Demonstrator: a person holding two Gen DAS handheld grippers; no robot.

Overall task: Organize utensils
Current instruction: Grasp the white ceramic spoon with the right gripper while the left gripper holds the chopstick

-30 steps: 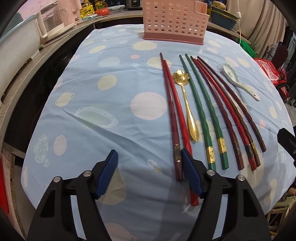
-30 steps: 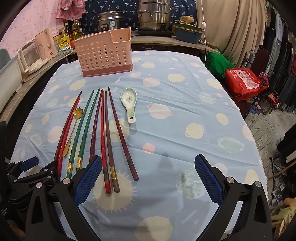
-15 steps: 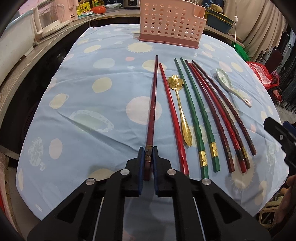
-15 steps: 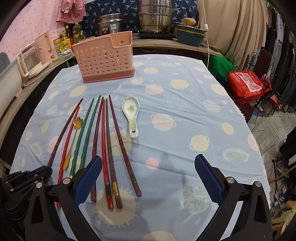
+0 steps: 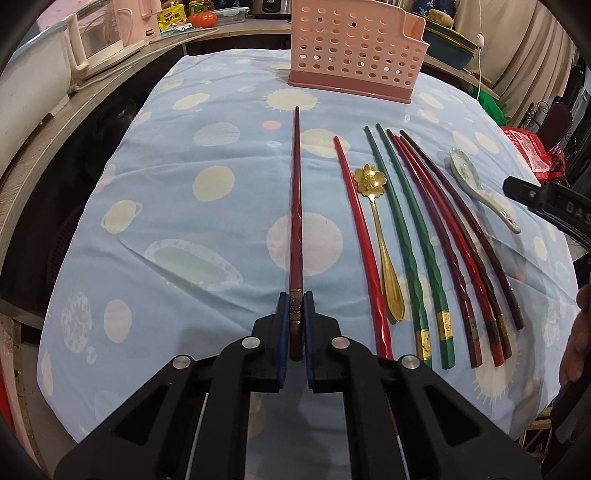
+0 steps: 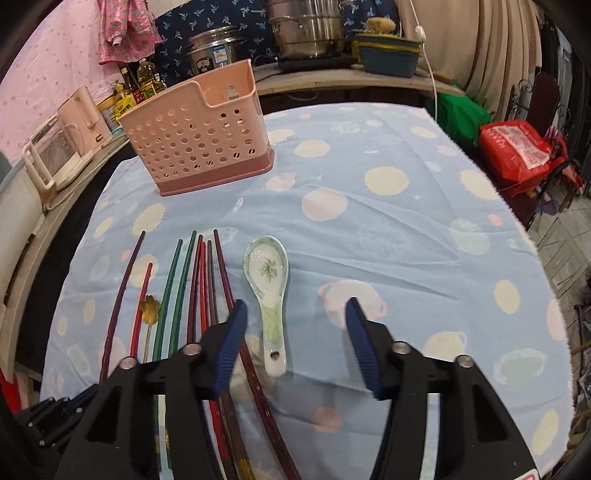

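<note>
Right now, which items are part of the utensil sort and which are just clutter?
Job:
- dark red chopstick, clamped in left gripper
- other chopsticks
- gold spoon
- ceramic spoon, in front of the open right gripper
- pink basket

Clutter:
- kettle
- steel pots
- oil bottles
- red bag
</note>
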